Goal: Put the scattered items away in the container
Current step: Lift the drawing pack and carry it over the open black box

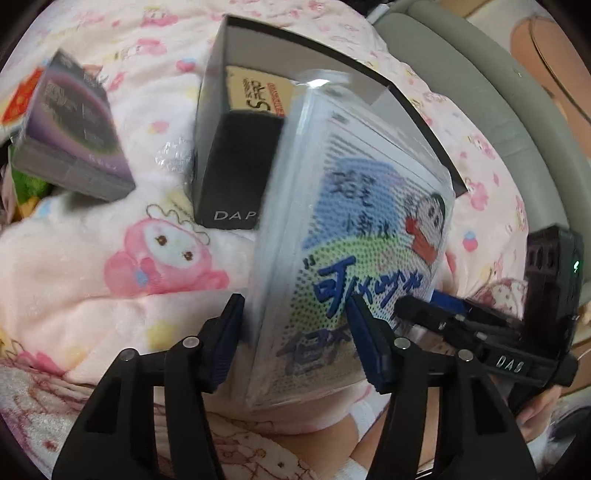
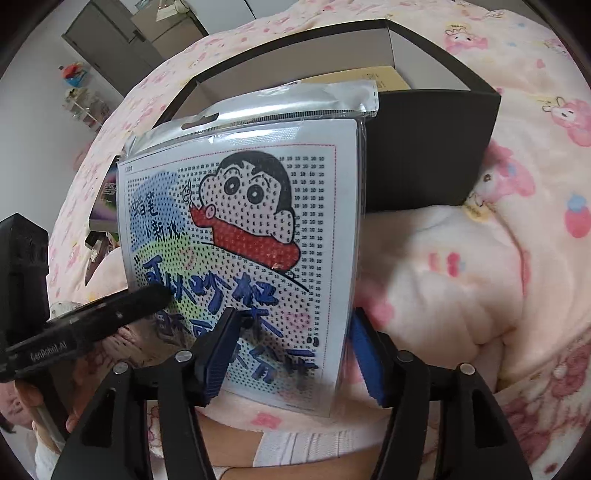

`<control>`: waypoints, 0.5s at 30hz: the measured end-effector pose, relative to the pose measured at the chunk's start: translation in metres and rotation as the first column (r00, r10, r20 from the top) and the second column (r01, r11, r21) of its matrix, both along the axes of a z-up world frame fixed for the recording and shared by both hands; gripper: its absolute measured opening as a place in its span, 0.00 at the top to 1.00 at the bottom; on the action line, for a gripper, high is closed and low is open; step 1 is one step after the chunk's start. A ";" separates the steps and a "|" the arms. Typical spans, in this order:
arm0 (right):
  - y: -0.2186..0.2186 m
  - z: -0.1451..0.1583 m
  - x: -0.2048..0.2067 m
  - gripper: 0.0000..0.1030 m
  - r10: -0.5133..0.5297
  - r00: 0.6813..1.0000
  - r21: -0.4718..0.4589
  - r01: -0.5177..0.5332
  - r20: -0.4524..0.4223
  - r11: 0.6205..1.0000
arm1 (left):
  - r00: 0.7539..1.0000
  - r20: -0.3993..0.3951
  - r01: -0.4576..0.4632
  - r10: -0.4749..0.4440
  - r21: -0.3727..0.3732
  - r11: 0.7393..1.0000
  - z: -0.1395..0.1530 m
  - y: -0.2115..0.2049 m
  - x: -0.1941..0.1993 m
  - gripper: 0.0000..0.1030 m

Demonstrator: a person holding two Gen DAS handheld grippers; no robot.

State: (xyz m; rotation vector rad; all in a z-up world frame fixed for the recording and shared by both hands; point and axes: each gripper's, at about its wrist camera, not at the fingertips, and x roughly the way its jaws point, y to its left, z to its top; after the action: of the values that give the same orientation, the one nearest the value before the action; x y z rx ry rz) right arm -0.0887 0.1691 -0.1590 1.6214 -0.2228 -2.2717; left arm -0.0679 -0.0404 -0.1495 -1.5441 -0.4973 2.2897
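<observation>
Left gripper [image 1: 295, 339]: your jaws straddle cartoon packet [image 1: 351, 229], contact unclear. Right gripper [image 2: 291, 350]: jaws spread, same packet's lower edge between them. Black box [image 2: 428, 147] just ahead, beyond packet.

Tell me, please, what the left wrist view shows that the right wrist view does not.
Only the left wrist view: a purple box seen whole on the blanket, and a grey curved frame. Only the right wrist view: a grey cabinet and a far shelf. Both: the cartoon packet standing between each gripper's fingers, and the open black box behind it.
</observation>
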 end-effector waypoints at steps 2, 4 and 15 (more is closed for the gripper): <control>0.000 0.008 0.004 0.53 0.005 0.999 -0.005 -0.005 -0.032 1.000 | 0.999 -0.040 -0.014 0.013 -0.013 1.000 0.010 -0.002 0.005 0.45; 0.003 0.021 0.009 0.55 0.014 0.997 -0.032 -0.016 -0.072 0.999 | 0.997 -0.076 -0.012 0.012 0.006 1.000 0.029 -0.005 0.007 0.49; 0.022 0.097 -0.073 0.55 0.059 0.974 -0.088 -0.080 -0.219 0.993 | 0.986 -0.159 -0.038 0.041 0.018 0.999 0.086 0.002 -0.075 0.51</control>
State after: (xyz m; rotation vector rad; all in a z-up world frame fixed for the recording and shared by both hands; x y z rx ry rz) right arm -0.1612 0.1915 -0.0620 1.3021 -0.2137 -2.3238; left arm -0.1430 -0.0382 -0.0630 -1.3407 -0.5045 2.4092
